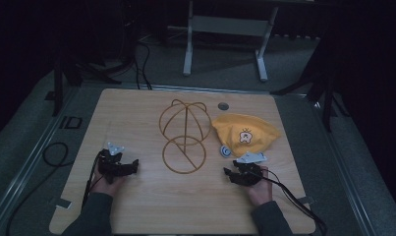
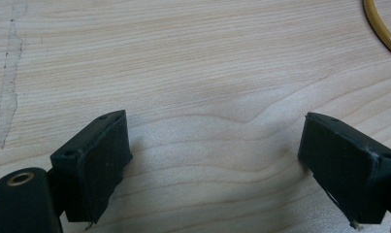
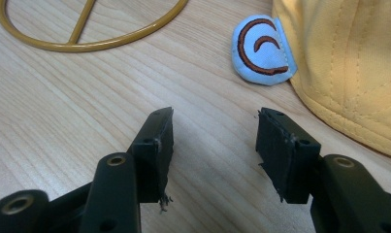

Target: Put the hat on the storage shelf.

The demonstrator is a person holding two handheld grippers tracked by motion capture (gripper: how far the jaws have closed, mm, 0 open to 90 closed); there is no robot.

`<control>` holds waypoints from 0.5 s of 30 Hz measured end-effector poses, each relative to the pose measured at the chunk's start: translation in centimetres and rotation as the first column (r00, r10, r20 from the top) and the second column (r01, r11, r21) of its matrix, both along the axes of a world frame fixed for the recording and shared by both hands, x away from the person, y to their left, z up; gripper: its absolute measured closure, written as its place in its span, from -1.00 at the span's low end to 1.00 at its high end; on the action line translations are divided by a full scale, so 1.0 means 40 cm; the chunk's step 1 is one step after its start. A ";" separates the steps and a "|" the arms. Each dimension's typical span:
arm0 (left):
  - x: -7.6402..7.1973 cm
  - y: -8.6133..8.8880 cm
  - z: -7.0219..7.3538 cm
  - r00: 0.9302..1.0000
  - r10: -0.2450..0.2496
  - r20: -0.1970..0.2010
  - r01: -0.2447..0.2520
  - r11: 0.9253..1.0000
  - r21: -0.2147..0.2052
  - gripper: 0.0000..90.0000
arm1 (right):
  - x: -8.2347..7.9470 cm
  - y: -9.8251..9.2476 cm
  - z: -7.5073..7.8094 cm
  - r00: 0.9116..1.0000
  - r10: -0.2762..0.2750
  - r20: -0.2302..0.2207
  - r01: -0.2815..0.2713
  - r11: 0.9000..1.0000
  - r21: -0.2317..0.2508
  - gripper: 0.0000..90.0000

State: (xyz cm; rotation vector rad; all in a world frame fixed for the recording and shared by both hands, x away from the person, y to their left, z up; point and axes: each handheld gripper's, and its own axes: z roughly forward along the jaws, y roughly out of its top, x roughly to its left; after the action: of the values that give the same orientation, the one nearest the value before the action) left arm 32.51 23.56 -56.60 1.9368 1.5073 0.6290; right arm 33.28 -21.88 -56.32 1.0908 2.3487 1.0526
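A yellow cap [image 1: 245,133] with a small printed figure lies on the wooden table [image 1: 151,206], right of a gold wire hat stand [image 1: 183,135]. A light-blue ear patch [image 3: 262,50] sticks out from the cap's [image 3: 348,63] near edge. My right gripper [image 1: 228,171] rests on the table just in front of the cap, jaws open and empty [image 3: 213,131]. My left gripper [image 1: 135,162] lies at the table's left, pointing toward the stand's ring base, open with bare wood between its jaws [image 2: 212,141]. A piece of the gold ring [image 2: 382,29] shows at the top right of the left gripper view.
A round grommet hole [image 1: 223,105] sits near the table's far edge. Cables [image 1: 55,152] trail off the table's left side and from the right gripper [image 1: 294,196]. A white desk frame [image 1: 225,29] stands on the floor beyond the table.
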 end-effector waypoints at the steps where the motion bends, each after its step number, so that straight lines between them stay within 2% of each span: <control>1: 0.000 0.000 0.000 1.000 0.000 0.000 0.000 1.000 0.000 -0.74 | -0.001 -0.002 -0.003 1.000 0.002 0.008 -0.002 1.000 0.006 0.05; 15: 0.000 0.000 0.000 1.000 0.000 0.000 0.000 1.000 0.000 -0.74 | 0.001 -0.003 -0.002 1.000 0.005 0.005 -0.005 1.000 0.004 0.09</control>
State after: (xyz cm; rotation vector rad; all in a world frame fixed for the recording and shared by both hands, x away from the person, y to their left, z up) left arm 32.50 23.56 -56.60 1.9369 1.5075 0.6290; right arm 33.32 -22.00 -56.38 1.0826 2.3476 1.0616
